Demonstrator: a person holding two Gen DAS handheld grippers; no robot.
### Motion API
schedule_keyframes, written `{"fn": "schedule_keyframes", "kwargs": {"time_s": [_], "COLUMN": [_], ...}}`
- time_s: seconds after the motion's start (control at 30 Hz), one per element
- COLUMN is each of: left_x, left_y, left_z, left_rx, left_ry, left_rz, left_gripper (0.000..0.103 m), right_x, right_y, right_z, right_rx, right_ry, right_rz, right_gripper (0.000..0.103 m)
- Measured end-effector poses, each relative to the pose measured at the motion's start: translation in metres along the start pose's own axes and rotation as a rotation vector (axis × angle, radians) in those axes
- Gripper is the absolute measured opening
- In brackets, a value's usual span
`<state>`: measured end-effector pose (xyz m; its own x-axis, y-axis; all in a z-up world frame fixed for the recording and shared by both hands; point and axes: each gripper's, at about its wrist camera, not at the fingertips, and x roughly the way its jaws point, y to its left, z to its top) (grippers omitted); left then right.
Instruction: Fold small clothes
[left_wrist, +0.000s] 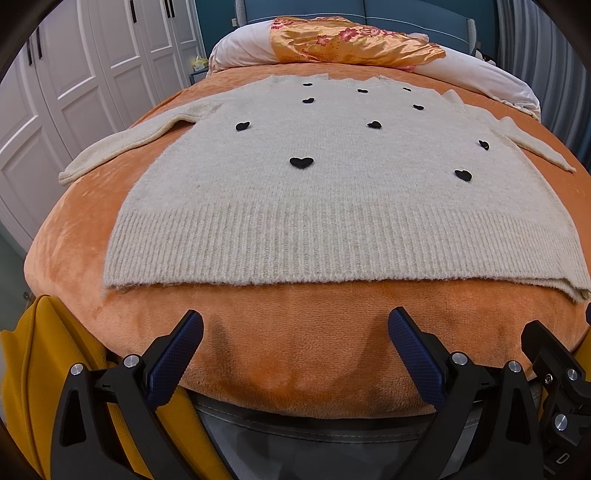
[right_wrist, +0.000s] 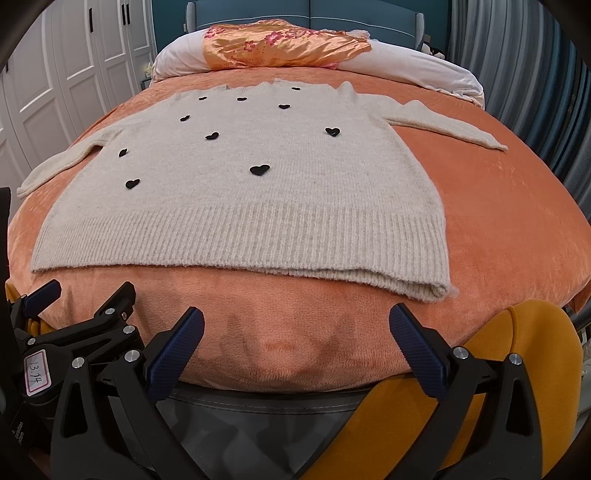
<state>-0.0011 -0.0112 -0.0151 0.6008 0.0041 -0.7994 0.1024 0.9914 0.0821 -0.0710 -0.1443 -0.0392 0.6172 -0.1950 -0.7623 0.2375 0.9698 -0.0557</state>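
Item: cream knit sweater with black hearts, lay flat on orange bed blanket, sleeves spread, ribbed hem nearest. Left tongs and right tongs: spread wide, empty, held short of hem.

You face a bed covered with an orange plush blanket, a white pillow and an orange floral satin cloth lying at its far end. Behind them stands a teal padded headboard. On your left run white panelled wardrobe doors (dark handles near the top); on your right hangs a grey-blue curtain.
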Motion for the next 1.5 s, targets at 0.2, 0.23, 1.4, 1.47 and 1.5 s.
{"fn": "schedule_keyframes", "kwargs": {"time_s": [0.2,0.23,1.4,1.47,1.5], "left_x": [0.000,0.000,0.018,0.028,0.032], "left_y": [0.000,0.000,0.040,0.036,0.034], "left_z": [0.000,0.000,0.087,0.094,0.098], "left_rx": [0.000,0.000,-0.120,-0.117,-0.116], "left_ry": [0.000,0.000,-0.008,0.002,0.007], "left_rz": [0.000,0.000,0.029,0.040,0.045], "left_gripper": [0.098,0.098,0.098,0.098,0.098], "right_x": [0.001,0.000,0.155,0.174,0.187], "right_y": [0.000,0.000,-0.379,-0.403,-0.418], "right_z": [-0.001,0.000,0.203,0.208,0.210], "right_rx": [0.000,0.000,0.729,0.804,0.852], "right_ry": [0.000,0.001,-0.111,-0.100,-0.083], "right_rz": [0.000,0.000,-0.177,-0.179,-0.172], "right_gripper": [0.098,0.098,0.097,0.079,0.075]}}
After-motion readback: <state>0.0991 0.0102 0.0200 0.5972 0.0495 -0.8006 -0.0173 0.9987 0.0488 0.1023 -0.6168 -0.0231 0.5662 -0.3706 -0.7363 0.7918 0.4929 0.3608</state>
